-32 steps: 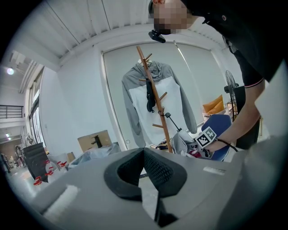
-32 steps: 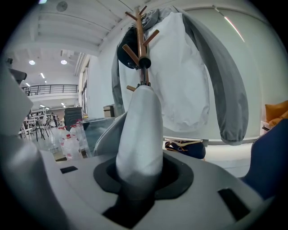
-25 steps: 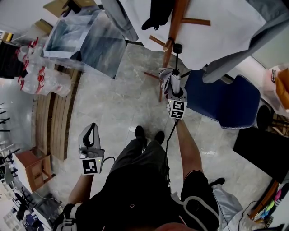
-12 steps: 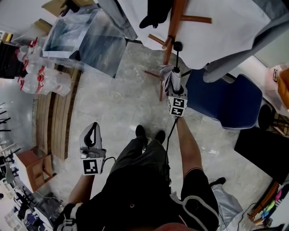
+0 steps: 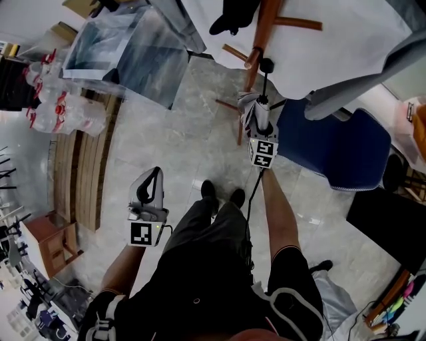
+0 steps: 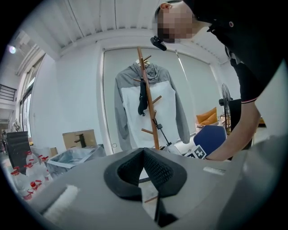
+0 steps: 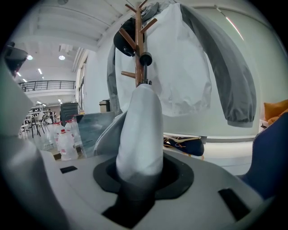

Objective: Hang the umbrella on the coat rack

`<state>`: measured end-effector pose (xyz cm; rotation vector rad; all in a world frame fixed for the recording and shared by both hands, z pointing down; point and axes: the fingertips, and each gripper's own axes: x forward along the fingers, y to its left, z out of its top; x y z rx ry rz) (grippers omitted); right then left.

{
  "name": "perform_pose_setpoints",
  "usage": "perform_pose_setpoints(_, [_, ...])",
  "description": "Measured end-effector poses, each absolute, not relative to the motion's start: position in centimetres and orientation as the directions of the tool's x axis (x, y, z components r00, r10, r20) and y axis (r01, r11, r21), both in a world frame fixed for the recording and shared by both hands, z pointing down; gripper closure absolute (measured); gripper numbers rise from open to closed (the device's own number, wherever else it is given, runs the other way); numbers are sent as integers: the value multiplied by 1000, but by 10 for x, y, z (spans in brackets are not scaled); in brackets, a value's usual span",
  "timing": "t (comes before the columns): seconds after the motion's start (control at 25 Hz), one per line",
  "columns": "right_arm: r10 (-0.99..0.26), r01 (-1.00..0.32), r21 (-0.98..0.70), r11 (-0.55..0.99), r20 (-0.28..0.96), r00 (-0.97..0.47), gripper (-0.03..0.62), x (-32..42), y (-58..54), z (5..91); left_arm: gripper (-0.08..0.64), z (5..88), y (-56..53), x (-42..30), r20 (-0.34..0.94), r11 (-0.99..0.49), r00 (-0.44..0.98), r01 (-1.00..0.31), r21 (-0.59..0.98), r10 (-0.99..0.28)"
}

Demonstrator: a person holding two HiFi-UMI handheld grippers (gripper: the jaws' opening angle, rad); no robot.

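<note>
My right gripper (image 5: 261, 130) is shut on a folded grey-white umbrella (image 5: 256, 110), gripping it low on its canopy. In the right gripper view the umbrella (image 7: 140, 130) stands up between the jaws, its black knobbed tip (image 7: 145, 59) close beside the wooden coat rack (image 7: 138, 45) just under a peg. Whether the tip touches the rack I cannot tell. The coat rack (image 5: 261, 30) stands straight ahead. My left gripper (image 5: 150, 192) hangs low at the left, far from the rack; its jaws (image 6: 144, 155) meet with nothing between them.
A grey-and-white jacket (image 5: 333, 40) and a black cap (image 5: 233, 16) hang on the rack. A blue chair (image 5: 333, 143) stands right of it. A clear plastic bin (image 5: 126, 53), water bottles (image 5: 60, 113) and wooden slats (image 5: 80, 173) lie to the left.
My left gripper has moved forward and a little to the right. The right gripper with the umbrella has hardly shifted.
</note>
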<state>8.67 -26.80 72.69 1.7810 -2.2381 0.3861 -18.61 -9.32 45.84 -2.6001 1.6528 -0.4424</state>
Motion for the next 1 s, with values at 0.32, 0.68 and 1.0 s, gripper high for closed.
perform_pose_setpoints(0.32, [-913, -974, -20, 224, 345, -217, 449, 84, -273, 734, 558, 471, -103, -169, 226, -479, 442, -865, -149, -868])
perform_pose_setpoints(0.68, [-912, -970, -29, 240, 334, -236, 442, 77, -283, 739, 558, 477, -101, -163, 242, -492, 451, -858, -145, -859])
perform_pose_setpoints(1.0, [-895, -963, -15, 268, 366, -255, 426, 68, -297, 750, 558, 480, -101, -165, 245, -491, 447, -857, -158, -860])
